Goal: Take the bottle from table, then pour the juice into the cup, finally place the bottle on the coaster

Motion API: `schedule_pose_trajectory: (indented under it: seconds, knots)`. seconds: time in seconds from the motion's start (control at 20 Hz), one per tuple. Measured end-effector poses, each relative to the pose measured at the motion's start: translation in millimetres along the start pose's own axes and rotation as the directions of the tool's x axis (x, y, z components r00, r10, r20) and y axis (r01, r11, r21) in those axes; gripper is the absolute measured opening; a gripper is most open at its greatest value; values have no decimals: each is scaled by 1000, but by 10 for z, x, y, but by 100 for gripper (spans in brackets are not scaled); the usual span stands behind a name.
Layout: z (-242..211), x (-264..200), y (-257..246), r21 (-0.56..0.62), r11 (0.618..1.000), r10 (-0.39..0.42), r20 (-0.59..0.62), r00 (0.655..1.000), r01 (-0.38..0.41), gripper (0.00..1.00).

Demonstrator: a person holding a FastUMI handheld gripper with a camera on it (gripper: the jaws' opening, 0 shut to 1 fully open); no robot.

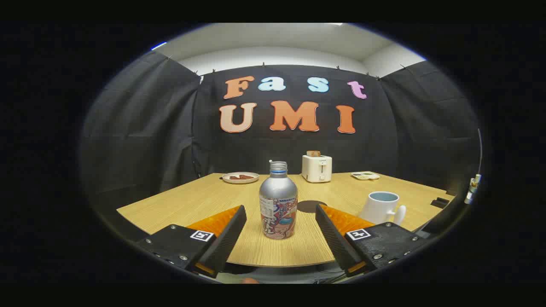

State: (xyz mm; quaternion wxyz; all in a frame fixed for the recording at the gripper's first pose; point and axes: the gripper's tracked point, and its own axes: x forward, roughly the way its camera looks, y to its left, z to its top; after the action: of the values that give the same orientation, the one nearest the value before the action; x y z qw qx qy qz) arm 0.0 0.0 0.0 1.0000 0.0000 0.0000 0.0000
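Tool (280, 211) open, fingers spread either side of upright bottle (278, 204), not touching. Coaster (312, 206) just behind bottle; cup (381, 207) right of it on surface (192, 200).

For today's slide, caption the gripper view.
Open tool straddles upright bottle; coaster and cup beyond.

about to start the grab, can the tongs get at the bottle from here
Probably yes. The tongs are open, with the bottle upright just ahead, centred in the gap, touching neither finger. Nothing lies between them; the cup and coaster sit off to the side and beyond.
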Motion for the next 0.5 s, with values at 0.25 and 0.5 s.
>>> schedule_pose_trajectory:
  seconds: [0.25,0.5]
  knots:
    - [19,-16,-8,3,1000,0,3,1000,0,97]
    - [92,-62,-2,10,1000,0,11,1000,0,97]
